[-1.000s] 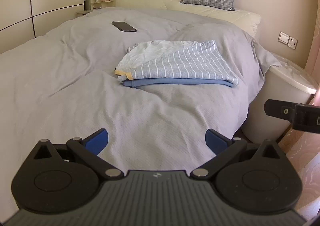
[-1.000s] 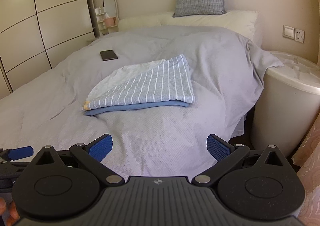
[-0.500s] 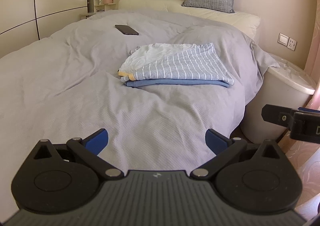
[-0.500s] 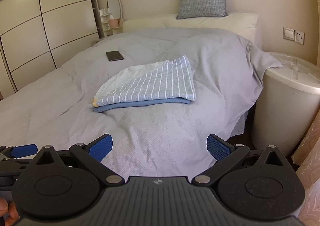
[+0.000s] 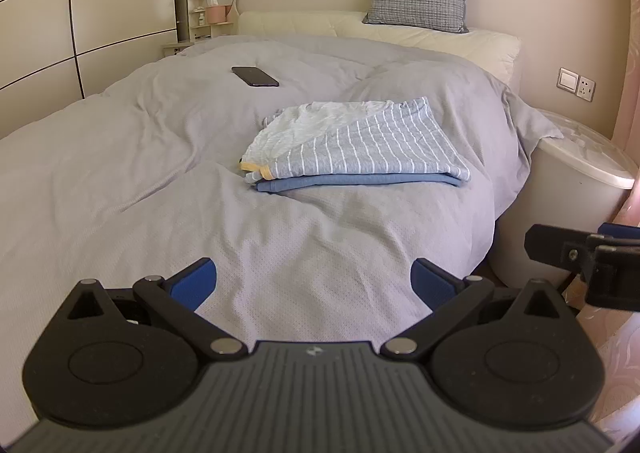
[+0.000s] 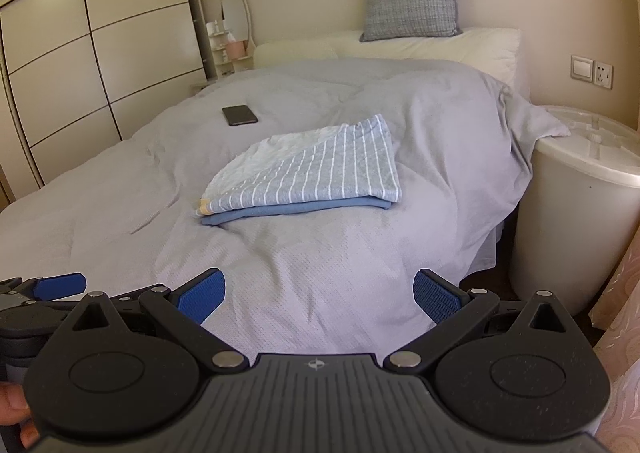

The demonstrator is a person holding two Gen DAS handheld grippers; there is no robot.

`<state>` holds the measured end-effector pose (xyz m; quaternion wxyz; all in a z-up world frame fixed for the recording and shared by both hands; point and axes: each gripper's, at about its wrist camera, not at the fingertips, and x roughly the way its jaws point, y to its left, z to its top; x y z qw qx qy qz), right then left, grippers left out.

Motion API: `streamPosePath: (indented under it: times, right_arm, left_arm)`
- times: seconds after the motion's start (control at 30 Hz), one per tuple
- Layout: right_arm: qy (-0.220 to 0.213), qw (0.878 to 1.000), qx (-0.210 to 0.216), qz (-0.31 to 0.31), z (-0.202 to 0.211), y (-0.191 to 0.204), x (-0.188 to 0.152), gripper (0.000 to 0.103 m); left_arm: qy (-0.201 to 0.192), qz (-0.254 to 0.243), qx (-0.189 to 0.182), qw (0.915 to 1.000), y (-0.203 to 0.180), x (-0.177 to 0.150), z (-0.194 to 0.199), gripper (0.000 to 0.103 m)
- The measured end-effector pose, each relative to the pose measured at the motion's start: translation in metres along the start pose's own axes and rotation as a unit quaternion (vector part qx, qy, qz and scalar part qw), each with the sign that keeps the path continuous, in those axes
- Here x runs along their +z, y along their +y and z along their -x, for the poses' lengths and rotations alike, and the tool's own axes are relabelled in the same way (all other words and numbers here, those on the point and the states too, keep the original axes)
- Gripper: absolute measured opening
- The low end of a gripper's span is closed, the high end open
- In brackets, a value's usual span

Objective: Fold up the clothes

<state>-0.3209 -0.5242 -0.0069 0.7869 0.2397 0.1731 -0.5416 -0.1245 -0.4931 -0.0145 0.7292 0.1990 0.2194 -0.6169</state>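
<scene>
- The bed [image 5: 120,173] under a grey cover fills most of both views.
- A white bin [image 6: 580,213] stands beside its right edge.
- Folded clothes [image 5: 360,149], striped over blue, lie stacked mid-bed.
- The left claw [image 5: 314,283] and right claw [image 6: 319,295] hang wide apart, empty, near the foot.
- A phone [image 5: 255,76] lies beyond the stack.

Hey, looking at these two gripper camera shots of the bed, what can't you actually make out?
- Blue garment, both views: only its edge shows; the striped garment covers it.
- Small items on the shelf by the mirror: too small to identify.
- Right gripper in the left wrist view: cut off by the right edge.
- White bin: contents hidden by its lid.
- Person: only fingertips show at the right wrist view's left edge.
</scene>
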Motion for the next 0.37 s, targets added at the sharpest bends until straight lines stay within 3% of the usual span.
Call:
streamPosePath:
  times: [0.37]
  right_arm:
    - [-0.004,1.0,0.001,-0.006,0.0006,-0.0046,0.0019,0.103]
  left_arm:
    - [0.001,-0.003,0.002,1.0,-0.0031,-0.001,-0.002,0.102]
